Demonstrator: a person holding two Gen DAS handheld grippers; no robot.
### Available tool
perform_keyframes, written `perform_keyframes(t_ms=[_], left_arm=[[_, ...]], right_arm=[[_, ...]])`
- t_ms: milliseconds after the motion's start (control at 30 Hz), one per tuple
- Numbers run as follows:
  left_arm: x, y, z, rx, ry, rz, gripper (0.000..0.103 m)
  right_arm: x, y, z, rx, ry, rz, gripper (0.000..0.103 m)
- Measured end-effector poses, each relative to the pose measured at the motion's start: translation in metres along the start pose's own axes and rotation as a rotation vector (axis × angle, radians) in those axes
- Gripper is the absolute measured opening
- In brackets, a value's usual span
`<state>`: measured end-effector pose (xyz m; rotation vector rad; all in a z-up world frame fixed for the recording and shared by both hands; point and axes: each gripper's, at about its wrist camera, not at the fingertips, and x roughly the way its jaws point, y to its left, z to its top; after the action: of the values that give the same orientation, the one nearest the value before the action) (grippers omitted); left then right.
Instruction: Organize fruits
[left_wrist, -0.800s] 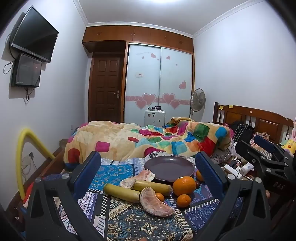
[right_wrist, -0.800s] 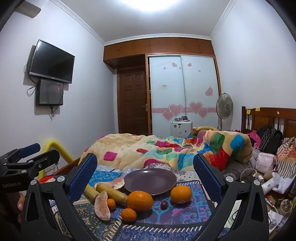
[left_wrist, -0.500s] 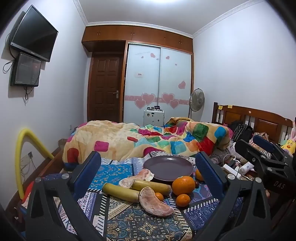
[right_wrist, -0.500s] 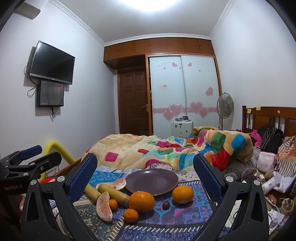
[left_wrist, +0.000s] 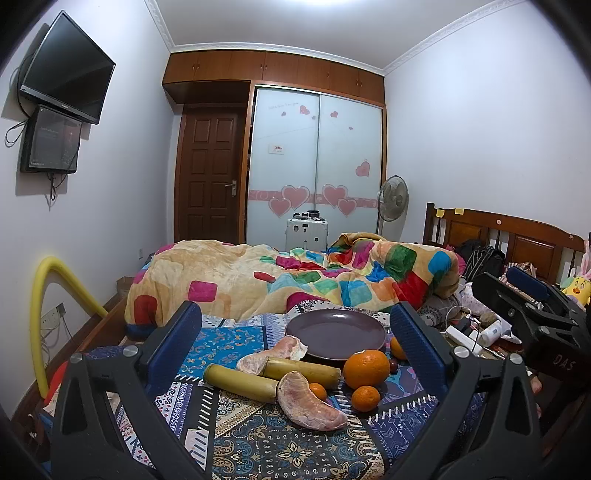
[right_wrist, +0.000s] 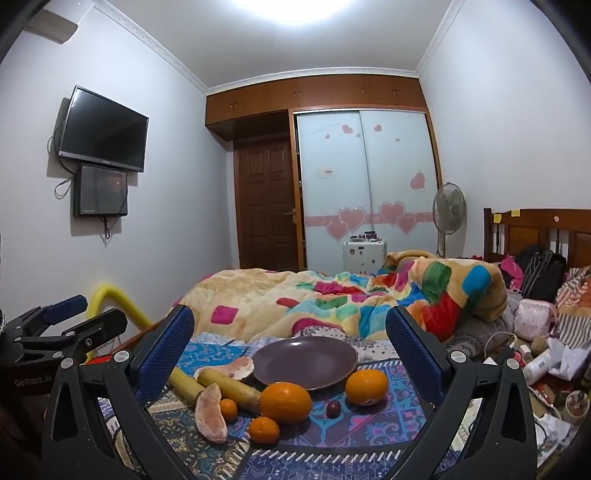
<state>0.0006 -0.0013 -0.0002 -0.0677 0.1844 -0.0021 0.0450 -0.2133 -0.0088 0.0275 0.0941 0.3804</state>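
Both grippers hang with jaws spread wide and nothing between them. The fruits lie ahead of the left gripper (left_wrist: 295, 332) and the right gripper (right_wrist: 290, 339) on the patterned bedspread (right_wrist: 369, 424) — a big orange (right_wrist: 285, 401), a second orange (right_wrist: 366, 387), two small tangerines (right_wrist: 263, 429), pomelo segments (right_wrist: 210, 417) and yellow stalks (right_wrist: 231, 389) — clustered at the near rim of the bare purple plate (right_wrist: 304, 362).
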Motion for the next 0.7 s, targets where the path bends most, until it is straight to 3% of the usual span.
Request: perform_keyframes(t_ms=[700], left_arm=[[0.0016,0.001,-0.0019,-0.002,0.0,0.001,0.103]], right_arm=[[-0.0031,0.0027,0.0012,0.014,-0.005,0.011,0.103]])
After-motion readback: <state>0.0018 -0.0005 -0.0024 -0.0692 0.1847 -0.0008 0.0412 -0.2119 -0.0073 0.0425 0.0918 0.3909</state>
